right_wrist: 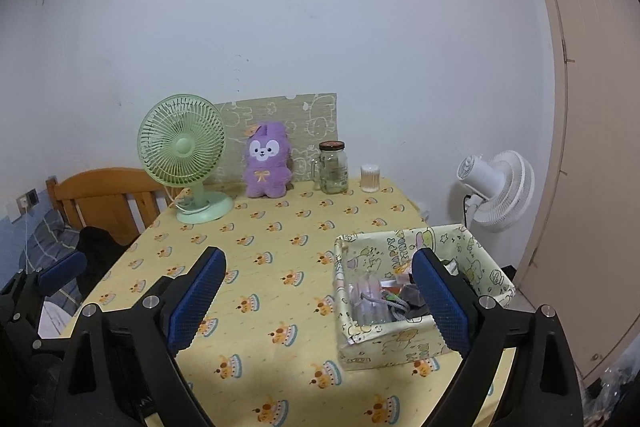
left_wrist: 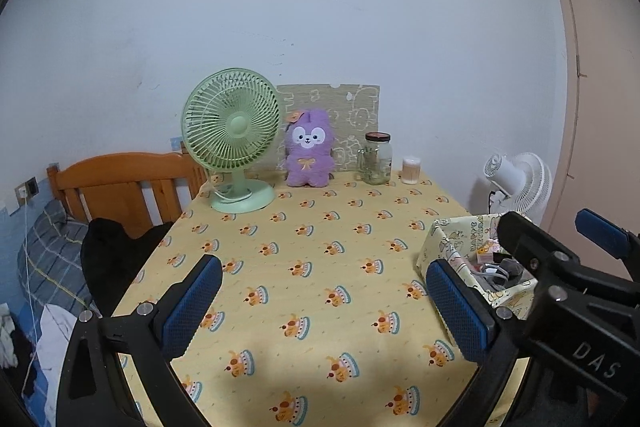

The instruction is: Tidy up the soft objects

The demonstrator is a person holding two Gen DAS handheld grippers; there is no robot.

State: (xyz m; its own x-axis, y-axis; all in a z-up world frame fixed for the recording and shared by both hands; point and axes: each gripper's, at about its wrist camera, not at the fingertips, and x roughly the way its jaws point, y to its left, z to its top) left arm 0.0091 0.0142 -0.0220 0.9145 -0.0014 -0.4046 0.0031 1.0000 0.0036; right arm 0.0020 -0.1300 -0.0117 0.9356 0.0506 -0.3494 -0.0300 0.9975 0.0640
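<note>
Overhead, left gripper (left_wrist: pixel 324 311) wide open and empty, right gripper (right_wrist: pixel 320 301) likewise, purple plush (right_wrist: pixel 267 161) upright by green fan (right_wrist: pixel 182 151)

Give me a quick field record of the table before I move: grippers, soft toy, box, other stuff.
left gripper: open, empty, above the near table edge
right gripper: open, empty, one finger in front of the box
plush toy: purple, upright at the far edge, between green fan and glass jar
box: patterned, open top, near right of table, holds small mixed items
cotton swab holder: right of the jar
tablecloth: yellow, cake print
</note>
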